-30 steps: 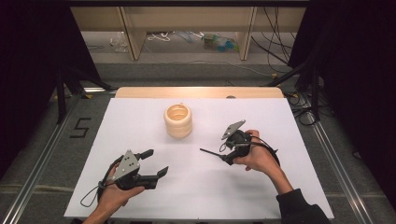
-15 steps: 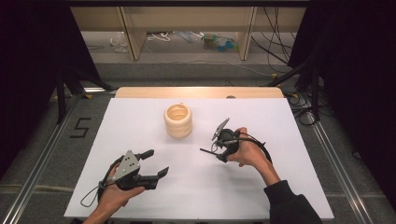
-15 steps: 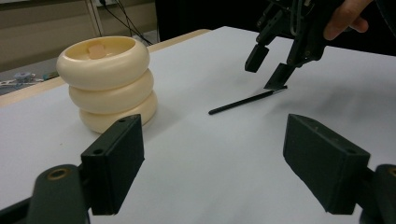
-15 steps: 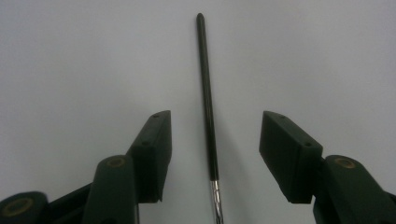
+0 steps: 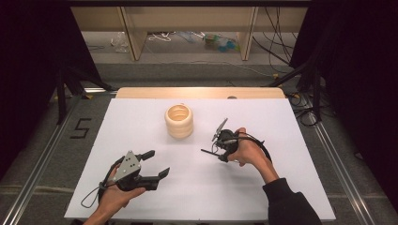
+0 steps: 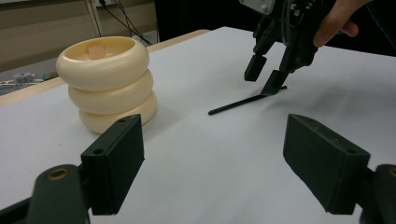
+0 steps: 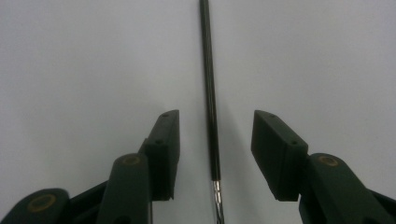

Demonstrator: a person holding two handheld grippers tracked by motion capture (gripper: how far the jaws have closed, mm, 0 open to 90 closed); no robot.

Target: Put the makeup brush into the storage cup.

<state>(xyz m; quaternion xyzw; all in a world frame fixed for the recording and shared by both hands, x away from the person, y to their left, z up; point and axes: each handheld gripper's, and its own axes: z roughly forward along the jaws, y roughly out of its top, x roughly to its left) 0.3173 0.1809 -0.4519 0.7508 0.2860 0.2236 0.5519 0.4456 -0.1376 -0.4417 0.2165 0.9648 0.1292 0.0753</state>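
A thin black rod (image 5: 208, 151) lies flat on the white table top (image 5: 281, 122); its near end has a silvery tip (image 7: 217, 196). My right gripper (image 5: 217, 145) points down over the rod (image 7: 208, 70). Its jaws have just been closing and stand on either side of the rod, with a gap on both sides. A stack of three cream rings (image 5: 179, 121) stands behind, left of the rod (image 6: 238, 103). My left gripper (image 5: 159, 163) rests near the front left, open and empty, and faces the ring stack (image 6: 107, 84) and the right gripper (image 6: 266, 77).
A wooden strip (image 5: 202, 92) borders the table's far edge. Beyond it are shelf legs and loose cables on the floor. A "5" mark (image 5: 80, 127) sits on the floor at the left. Metal rails run along both sides of the table.
My right hand has shifted left and lower, down to the rod, and its jaws have narrowed around it. The left hand has stayed put.
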